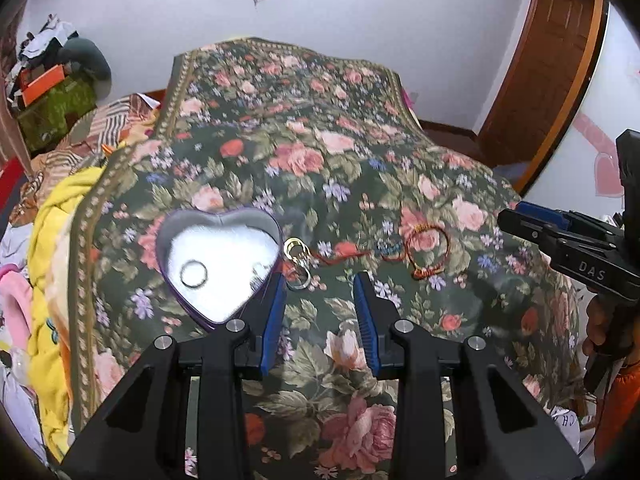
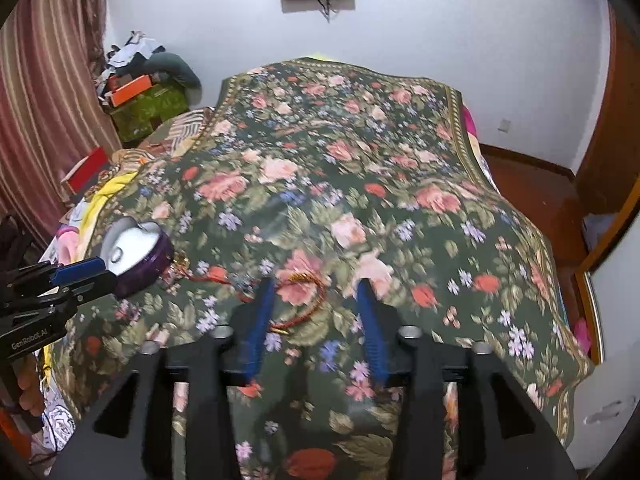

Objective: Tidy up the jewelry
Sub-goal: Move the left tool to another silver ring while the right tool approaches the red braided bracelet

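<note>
Jewelry lies strewn on a bed under a floral bedspread (image 1: 320,152), a heart-shaped tin (image 1: 218,268) sitting lower left of centre in the left wrist view. Tin is open, shiny inside, purple wall; one ring (image 1: 194,274) already rests on its floor, lower left of the heart.

Just right of the tin, touching or nearly touching its wall: a small cluster of gold and silver rings (image 1: 298,264), tied to a thin red cord that trails right. Further right, centre-right of the frame, a red cord bracelet (image 1: 426,252) lies in an open loop with knotted gold ends; a small blue beaded piece sits between, too blurred to name.

Left gripper (image 1: 320,284) is released, jaws spread, nothing between them, its left finger tip close to the ring cluster. Right gripper (image 2: 316,288) is likewise spread and empty, hovering over the bracelet (image 2: 304,300), the loop lying partly under its left finger.

Handling judgement: bracelet is light, limp cord; it will drape and sag, so pinch across the cord itself or at the stiffer knot. Rings are small, hard, slick metal, likely to squirt from the pads; the cord may be the safer hold. Soft bedding will give under pressure, so a shallow pinch seems wise.
</note>
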`<state>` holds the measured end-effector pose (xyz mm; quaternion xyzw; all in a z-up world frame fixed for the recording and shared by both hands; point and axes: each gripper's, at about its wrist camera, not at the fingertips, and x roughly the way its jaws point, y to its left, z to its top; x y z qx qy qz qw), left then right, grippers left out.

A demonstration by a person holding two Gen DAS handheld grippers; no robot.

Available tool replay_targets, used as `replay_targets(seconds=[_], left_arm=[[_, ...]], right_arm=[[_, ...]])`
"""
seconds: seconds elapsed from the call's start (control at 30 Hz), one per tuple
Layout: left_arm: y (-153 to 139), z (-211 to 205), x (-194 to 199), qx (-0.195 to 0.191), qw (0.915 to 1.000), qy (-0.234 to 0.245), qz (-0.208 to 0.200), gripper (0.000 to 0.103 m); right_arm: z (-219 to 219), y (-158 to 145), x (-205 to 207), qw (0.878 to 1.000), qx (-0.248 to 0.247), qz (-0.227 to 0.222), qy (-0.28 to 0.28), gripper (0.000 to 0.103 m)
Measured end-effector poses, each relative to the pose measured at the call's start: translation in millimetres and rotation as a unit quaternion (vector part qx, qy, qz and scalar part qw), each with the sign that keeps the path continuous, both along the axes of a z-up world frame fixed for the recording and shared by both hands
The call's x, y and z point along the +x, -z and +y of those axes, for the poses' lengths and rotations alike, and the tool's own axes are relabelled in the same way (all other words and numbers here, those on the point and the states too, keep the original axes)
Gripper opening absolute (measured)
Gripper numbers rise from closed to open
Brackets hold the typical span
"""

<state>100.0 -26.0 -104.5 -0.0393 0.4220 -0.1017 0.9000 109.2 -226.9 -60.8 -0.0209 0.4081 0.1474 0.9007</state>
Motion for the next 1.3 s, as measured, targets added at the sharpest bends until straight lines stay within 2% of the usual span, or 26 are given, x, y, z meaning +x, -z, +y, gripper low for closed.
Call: replay_targets(seconds=[0.27, 0.6, 0.8, 0.93, 1.17, 1.3], left_arm=[[27, -8, 11, -0.022, 0.9988, 0.014, 0.042, 0.034], [49, -6, 24, -0.029, 0.9972, 0.008, 0.069, 0.034], [55, -1, 33, -0.029, 0.9970, -0.002, 0.072, 0.034], [57, 0, 39, -0.027, 0.9972, -0.008, 0.070, 0.034], [60, 5, 47, -0.032, 0.9970, -0.028, 0.065, 0.034], [61, 1, 50, -0.015, 0.9977, -0.029, 0.059, 0.034]], right_arm=[[2, 20, 4, 0.999, -0.003, 0.034, -0.013, 0.048], [21, 43, 16, 0.996, -0.004, 0.073, -0.045, 0.048], [29, 54, 21, 0.995, -0.031, 0.083, -0.048, 0.048], [36, 56, 22, 0.994, -0.036, 0.084, -0.060, 0.060], [45, 64, 31, 0.992, -0.044, 0.096, -0.072, 0.060], [49, 68, 34, 0.991, -0.054, 0.098, -0.076, 0.060]])
